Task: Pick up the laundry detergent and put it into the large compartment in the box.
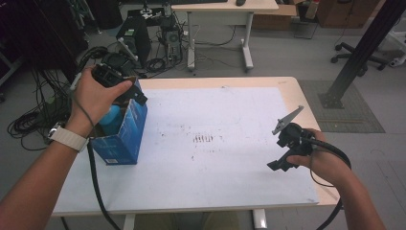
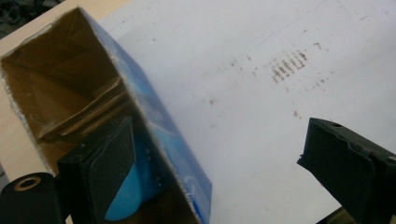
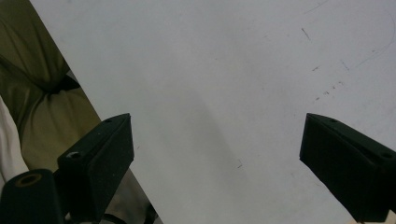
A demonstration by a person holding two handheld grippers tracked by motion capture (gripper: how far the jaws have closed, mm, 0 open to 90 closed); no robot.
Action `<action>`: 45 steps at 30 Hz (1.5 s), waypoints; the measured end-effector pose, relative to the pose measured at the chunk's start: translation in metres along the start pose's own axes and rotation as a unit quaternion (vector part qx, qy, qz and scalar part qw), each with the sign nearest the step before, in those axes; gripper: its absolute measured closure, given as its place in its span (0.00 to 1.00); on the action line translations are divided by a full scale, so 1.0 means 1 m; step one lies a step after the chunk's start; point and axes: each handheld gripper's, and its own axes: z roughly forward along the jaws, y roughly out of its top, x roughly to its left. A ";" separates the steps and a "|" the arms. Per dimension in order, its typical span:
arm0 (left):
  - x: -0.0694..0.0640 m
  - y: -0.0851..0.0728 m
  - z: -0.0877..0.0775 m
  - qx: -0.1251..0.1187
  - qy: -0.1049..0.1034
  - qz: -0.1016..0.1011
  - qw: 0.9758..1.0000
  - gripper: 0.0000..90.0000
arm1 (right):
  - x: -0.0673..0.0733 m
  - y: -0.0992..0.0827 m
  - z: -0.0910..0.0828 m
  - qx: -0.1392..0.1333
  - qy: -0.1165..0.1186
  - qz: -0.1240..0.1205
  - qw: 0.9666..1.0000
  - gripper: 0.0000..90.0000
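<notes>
1. Left gripper [image 1: 125, 88], in the high view, was held over the open top of the blue box [image 1: 125, 136] at the table's left edge. A light blue object [image 1: 111, 120] sat inside the box, directly below the gripper. The left hand [image 1: 95, 98] wrapped the gripper body, a pale watch strap [image 1: 69, 139] on the wrist.

2. Right gripper [image 1: 282, 151], same view, was held in the right hand [image 1: 321, 160] over the right part of the white sheet [image 1: 215, 167] covering the table [image 1: 292, 88], well apart from the box. Its grey plate [image 1: 287, 120] pointed up and away.

3. Left gripper view: the jaws stood wide apart, nothing pressed between the pads. The left jaw reached inside the box [image 2: 154, 116], just in front of the light blue object [image 2: 126, 196]; the right jaw hung outside over the white sheet [image 2: 243, 116]. The near blue wall of the box lay between the 2 jaws, touching neither that I could tell. Brown cardboard flaps [image 2: 79, 112] showed inside. Brown marks [image 2: 289, 65] stained the sheet.

4. Right gripper view: the 2 jaws stood wide apart with nothing between them, above bare white sheet [image 3: 224, 93]. Olive trousers [image 3: 37, 93] of the person showed past the sheet's edge.
</notes>
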 end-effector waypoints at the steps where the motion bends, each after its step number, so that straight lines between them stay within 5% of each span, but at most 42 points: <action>1: -0.002 0.000 0.000 0.001 -0.001 0.004 1.000 0.10 | 0.000 0.000 0.000 0.001 0.000 0.000 1.000 0.11; 19: -0.027 0.005 0.001 0.004 -0.025 0.060 0.998 0.10 | -0.001 0.002 0.001 0.001 0.001 -0.001 1.000 0.11; 30: -0.039 0.004 0.004 -0.008 -0.042 0.104 0.994 0.10 | -0.001 0.003 0.001 0.000 0.000 -0.001 1.000 0.11; 45: -0.054 -0.001 0.019 0.008 -0.063 0.137 0.989 0.10 | 0.000 0.004 0.002 0.000 0.001 -0.002 1.000 0.11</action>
